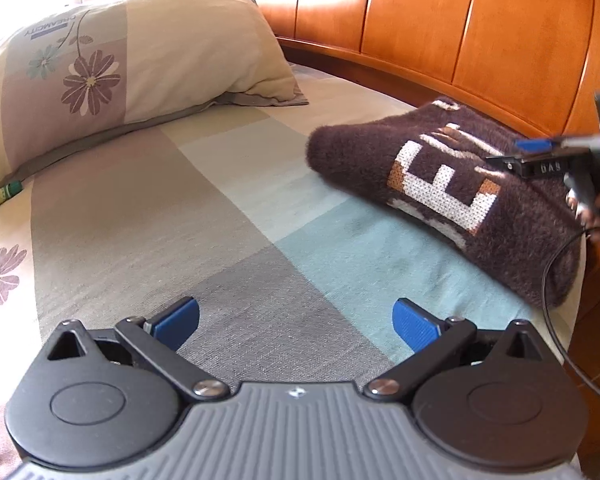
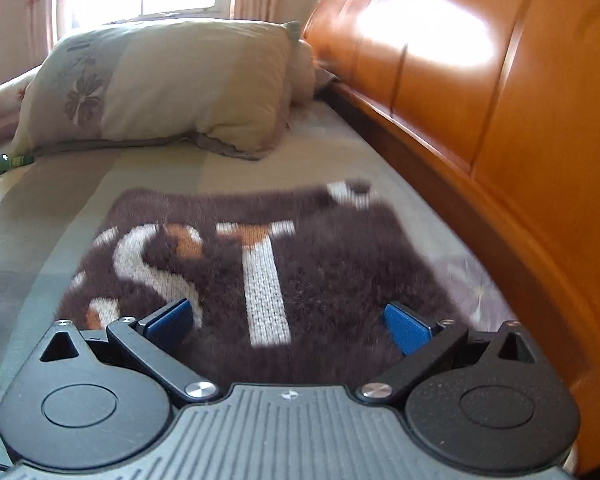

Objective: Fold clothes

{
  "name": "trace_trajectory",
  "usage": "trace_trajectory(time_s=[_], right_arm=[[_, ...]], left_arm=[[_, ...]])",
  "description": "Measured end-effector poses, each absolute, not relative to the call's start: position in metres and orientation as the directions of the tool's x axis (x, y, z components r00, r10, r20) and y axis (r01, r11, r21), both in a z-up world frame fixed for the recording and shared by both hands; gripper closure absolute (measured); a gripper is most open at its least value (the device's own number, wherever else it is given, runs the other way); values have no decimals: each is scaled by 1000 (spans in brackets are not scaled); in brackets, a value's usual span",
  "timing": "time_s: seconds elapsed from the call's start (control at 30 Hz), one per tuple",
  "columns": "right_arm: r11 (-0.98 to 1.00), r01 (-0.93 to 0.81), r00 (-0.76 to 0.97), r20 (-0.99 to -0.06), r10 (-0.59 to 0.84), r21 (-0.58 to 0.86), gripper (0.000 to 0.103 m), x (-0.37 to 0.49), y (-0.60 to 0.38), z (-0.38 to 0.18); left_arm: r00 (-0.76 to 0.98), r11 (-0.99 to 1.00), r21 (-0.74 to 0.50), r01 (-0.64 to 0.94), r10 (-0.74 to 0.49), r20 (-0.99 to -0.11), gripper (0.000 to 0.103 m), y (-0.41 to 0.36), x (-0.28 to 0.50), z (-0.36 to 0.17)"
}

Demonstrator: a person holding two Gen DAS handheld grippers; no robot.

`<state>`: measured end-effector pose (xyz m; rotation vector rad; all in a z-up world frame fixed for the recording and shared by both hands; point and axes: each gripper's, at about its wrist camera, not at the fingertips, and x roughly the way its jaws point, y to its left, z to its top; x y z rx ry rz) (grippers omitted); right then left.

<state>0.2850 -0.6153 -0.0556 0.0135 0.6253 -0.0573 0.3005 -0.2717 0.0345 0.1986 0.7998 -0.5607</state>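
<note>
Since the sweater already lies as a compact folded bundle on the bed beside the headboard, the folding is judged nearly finished. Nothing is held: the left gripper is spread over bare sheet, the right gripper spread just above the sweater. Only tidying appears left.

floral pillow beside orange wooden headboard.

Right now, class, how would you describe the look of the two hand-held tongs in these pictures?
Both match: a grey ribbed body, two round black discs, black link arms on silver pins, and blue ridged pads at the tips. See the left tongs and right tongs. In the left view, the right one carries white lettering and trails a black cable.
</note>
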Motion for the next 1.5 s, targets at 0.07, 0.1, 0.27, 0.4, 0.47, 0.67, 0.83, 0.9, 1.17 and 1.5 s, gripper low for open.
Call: trace_trajectory(time_s=[0.07, 0.1, 0.27, 0.4, 0.47, 0.67, 0.83, 0.9, 1.17, 1.5], right_arm=[[996, 81, 833, -550, -54, 23, 0, 270, -610, -46], [997, 68, 850, -525, -39, 36, 0, 262, -604, -40], [1000, 6, 844, -536, -9, -6, 0, 250, -568, -48], [996, 43, 857, -515, 3, 78, 0, 229, -572, -65], [995, 70, 856, -516, -21, 76, 0, 217, -572, -62], [984, 169, 893, -431, -130, 54, 0, 182, -581, -56], [974, 215, 870, -466, -160, 68, 0, 184, -596, -63], [968, 240, 860, -481, -174, 79, 0, 181, -600, -68], [970, 215, 919, -359, -161, 116, 0, 195, -588, -45], [962, 235, 878, -455, -148, 141, 0, 233, -596, -67]], left_arm=[[565, 837, -31, 546, -396, -724, 1, -271, 300, 36], [565, 839, -32, 543, -394, -725, 1, -271, 300, 36], [559, 844, -30, 535, -380, -737, 1, -275, 300, 33], [546, 826, -20, 564, -391, -741, 1, -279, 296, 34], [546, 824, -11, 566, -385, -744, 1, -280, 298, 33], [536, 823, -33, 567, -398, -744, 1, -287, 302, 27], [534, 817, -25, 576, -399, -745, 1, -292, 297, 24], [536, 818, -21, 576, -396, -746, 1, -291, 296, 23], [550, 826, -3, 564, -379, -744, 1, -292, 296, 26], [553, 833, 19, 553, -349, -756, 1, -292, 298, 22]])
